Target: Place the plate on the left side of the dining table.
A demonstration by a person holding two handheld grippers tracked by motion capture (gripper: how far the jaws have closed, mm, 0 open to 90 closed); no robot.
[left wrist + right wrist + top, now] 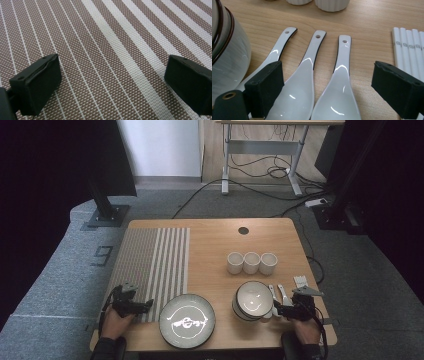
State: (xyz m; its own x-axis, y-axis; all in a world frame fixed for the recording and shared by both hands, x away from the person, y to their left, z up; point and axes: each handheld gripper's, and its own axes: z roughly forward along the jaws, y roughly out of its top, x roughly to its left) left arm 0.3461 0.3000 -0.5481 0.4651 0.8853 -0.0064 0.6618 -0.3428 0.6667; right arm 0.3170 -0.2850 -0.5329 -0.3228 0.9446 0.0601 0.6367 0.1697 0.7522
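My left gripper (142,306) hovers over the front left corner of the brown and white striped placemat (150,265). In the left gripper view its jaws stand wide apart, and the left gripper (112,65) is open with just the woven placemat (120,37) between them. My right gripper (286,309) is at the front right, right of the stacked bowls (254,300). The right gripper (328,72) is open above the bowls of three white spoons (315,47), whose handles point away from it. Nothing is held.
A grey-rimmed plate (187,320) lies at the table's front middle. Three white ribbed cups (251,262) stand in a row behind the bowls. White chopsticks (409,47) lie right of the spoons. The stacked bowls' wall (227,57) is close on the left of the right gripper.
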